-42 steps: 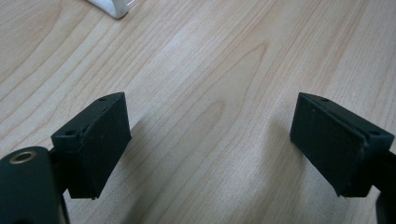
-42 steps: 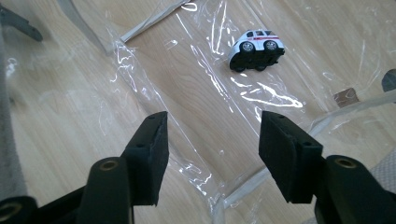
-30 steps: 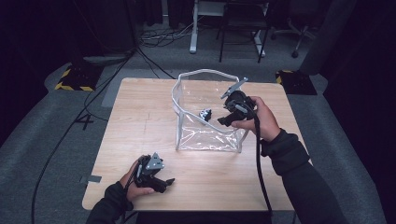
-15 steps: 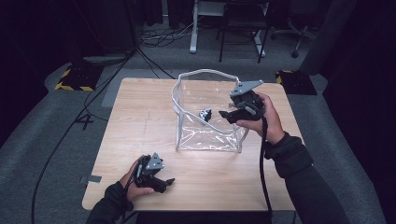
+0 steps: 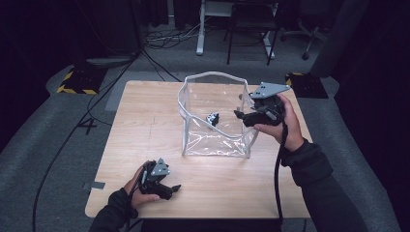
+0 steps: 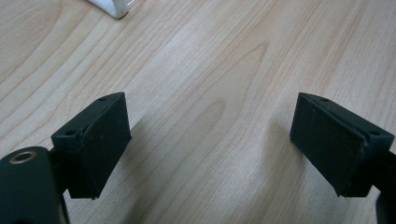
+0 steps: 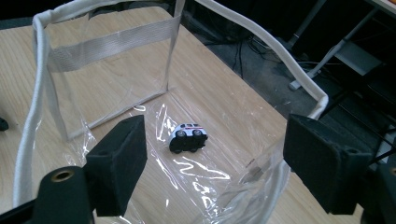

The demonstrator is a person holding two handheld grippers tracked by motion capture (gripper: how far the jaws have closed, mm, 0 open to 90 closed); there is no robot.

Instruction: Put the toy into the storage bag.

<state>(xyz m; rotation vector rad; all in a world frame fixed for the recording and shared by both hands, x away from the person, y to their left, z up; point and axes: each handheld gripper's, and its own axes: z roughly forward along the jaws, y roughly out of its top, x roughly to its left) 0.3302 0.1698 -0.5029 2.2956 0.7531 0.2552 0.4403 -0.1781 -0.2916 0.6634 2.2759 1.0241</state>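
Released from the right gripper (image 5: 240, 114), whose fingers have just been opening and now stand wide and empty, the small black-and-white toy car (image 7: 187, 137) lies inside the clear white-trimmed plastic bag (image 5: 215, 140) on the wooden counter (image 5: 145, 125), so the drop looks done, while the left gripper (image 5: 175, 188) rests wide open.

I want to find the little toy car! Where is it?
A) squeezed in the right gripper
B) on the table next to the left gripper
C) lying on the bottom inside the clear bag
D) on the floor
C: the toy car lies on the floor of the clear bag, apart from the right gripper, whose open jaws hold nothing.
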